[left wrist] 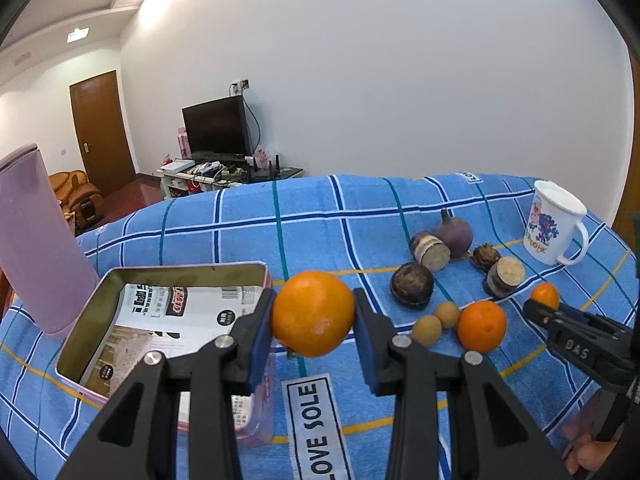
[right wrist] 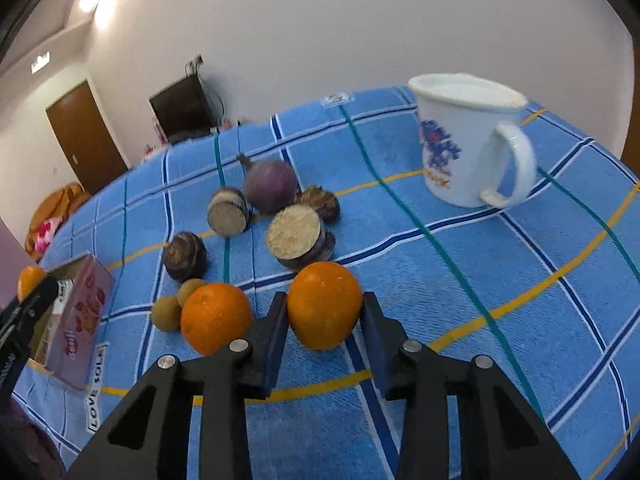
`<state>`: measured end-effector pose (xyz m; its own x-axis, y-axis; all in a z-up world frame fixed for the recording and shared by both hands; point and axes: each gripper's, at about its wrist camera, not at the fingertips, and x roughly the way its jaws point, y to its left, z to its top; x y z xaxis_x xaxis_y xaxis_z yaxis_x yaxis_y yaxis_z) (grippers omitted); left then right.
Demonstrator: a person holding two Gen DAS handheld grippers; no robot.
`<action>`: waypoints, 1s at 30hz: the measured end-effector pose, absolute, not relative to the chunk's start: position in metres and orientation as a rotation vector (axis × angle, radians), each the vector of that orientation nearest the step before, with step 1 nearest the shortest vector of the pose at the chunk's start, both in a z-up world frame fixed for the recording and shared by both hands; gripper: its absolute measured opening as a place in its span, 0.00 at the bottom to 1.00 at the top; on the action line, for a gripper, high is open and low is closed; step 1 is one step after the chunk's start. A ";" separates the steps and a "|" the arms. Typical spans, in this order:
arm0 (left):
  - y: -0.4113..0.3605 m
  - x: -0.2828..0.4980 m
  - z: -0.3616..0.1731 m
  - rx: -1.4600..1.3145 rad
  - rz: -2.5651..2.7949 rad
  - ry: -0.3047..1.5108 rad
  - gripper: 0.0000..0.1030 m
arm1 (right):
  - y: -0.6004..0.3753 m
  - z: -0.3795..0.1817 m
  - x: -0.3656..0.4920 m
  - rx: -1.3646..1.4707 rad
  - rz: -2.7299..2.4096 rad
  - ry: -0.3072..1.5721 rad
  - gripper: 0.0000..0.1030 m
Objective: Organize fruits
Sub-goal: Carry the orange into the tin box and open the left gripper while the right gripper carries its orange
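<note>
1. An orange (left wrist: pixel 313 313) is clamped between the pads of the left gripper (left wrist: pixel 314 320), held just off the right-hand edge of the open tin box (left wrist: pixel 84 320) and lifted clear of the blue checked cloth (left wrist: pixel 240 232). Jaws are closed snug on the fruit, nothing else in them.
2. A second orange (right wrist: pixel 324 305) is pinched by the right gripper (right wrist: pixel 325 322), well to the right of the tin box and near the cut dark fruit (right wrist: pixel 298 240). Jaws are shut tight on it; whether it is lifted yet or resting on the cloth can't be told.
3. A third orange (right wrist: pixel 216 317) is left on the cloth between the tin box and the right gripper, with two small brown fruits (right wrist: pixel 168 312) touching it on the box side.
4. The rest of the dark fruits (right wrist: pixel 270 186) are further back from the tin box, and the white mug (right wrist: pixel 468 140) is way off on the far right.
5. What could go sideways, imo: round fruit is gripped on flat pads, so a slip is likely if either wrist gets tilted on the way over.
6. The left orange could be clipped on the box rim if it is lowered too early, since it sits right at the edge.
7. The loose orange could get nudged and rolled off when the right gripper is swung toward the box.
</note>
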<state>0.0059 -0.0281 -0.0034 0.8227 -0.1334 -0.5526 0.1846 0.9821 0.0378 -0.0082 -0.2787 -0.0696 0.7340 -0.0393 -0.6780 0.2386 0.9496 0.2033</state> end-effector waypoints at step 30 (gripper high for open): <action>0.152 0.048 -0.006 0.052 0.154 0.581 0.38 | -0.030 -0.029 0.036 0.032 0.179 0.636 0.37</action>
